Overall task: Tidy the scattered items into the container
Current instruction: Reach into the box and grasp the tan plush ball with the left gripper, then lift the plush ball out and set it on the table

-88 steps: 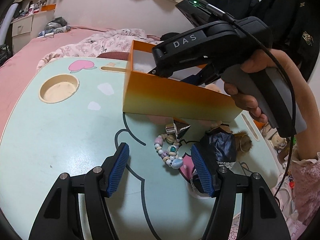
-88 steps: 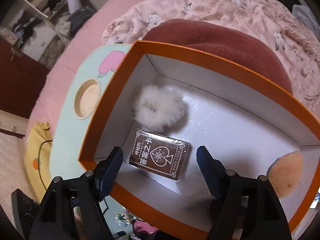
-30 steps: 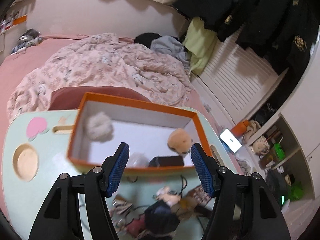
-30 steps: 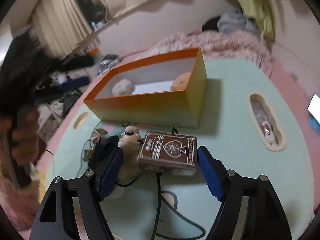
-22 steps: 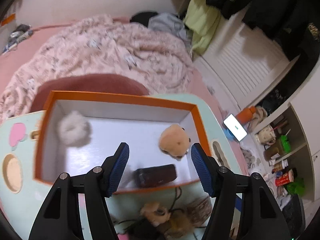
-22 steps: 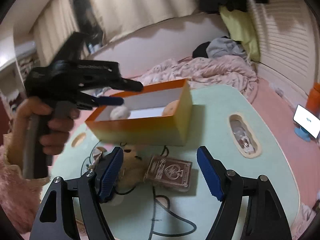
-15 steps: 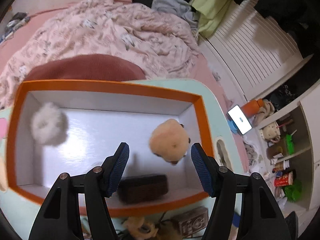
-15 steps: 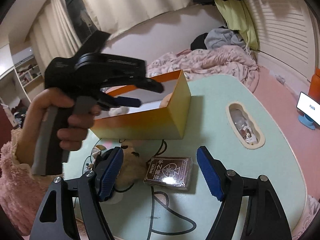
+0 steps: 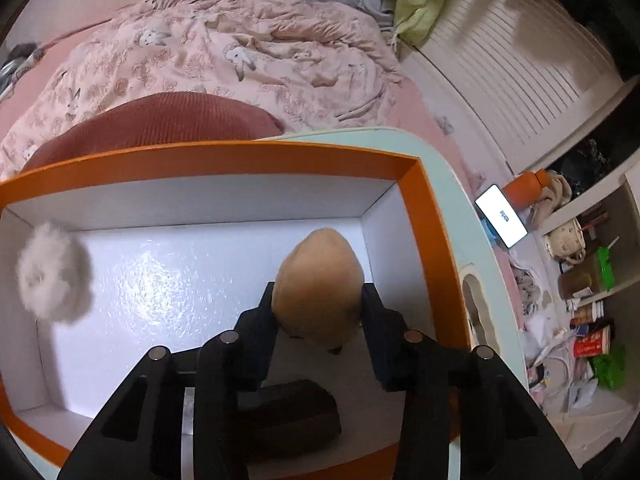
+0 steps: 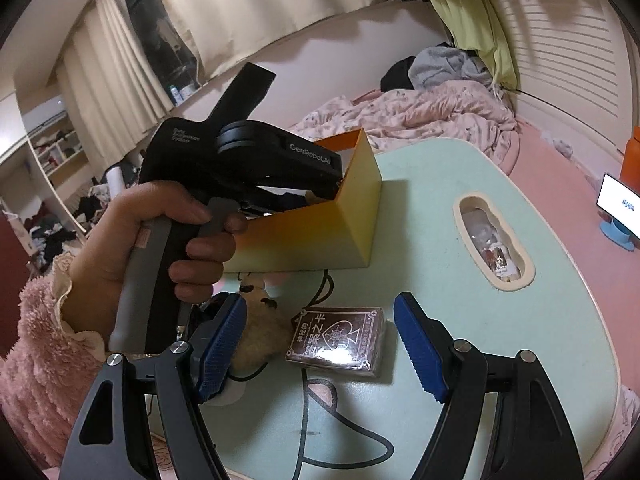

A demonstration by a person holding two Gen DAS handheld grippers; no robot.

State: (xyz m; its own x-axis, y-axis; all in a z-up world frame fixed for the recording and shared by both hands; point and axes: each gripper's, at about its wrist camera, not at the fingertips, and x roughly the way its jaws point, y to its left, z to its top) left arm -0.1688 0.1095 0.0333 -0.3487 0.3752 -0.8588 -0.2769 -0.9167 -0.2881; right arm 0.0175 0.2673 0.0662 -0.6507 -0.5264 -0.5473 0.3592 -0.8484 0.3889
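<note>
Inside the orange box (image 9: 424,208), the left claw (image 9: 318,312) has just been closing and now has its jaws pinched on the tan plush ball (image 9: 318,280), squeezing it into an egg shape above the box's white floor. Why it grips something already in the container I cannot tell; perhaps to shift it. Also inside are a white fluffy pompom (image 9: 52,272) near the far left wall and a dark brown card pack (image 9: 292,408) against the near wall.

The right claw (image 10: 320,352) hangs wide open and empty over the mint-green bench (image 10: 440,208), with a second brown card deck (image 10: 340,340) lying between its jaws, untouched. Just left of the deck sits a small furry plush toy (image 10: 260,324) tangled with a black cord.

So the task looks partly done: three items boxed, at least the deck and the plush left out.

The deck carries Chinese characters and a spade emblem. The left tool's body, held in a hand (image 10: 160,240), reads "GenRobot.AI"
</note>
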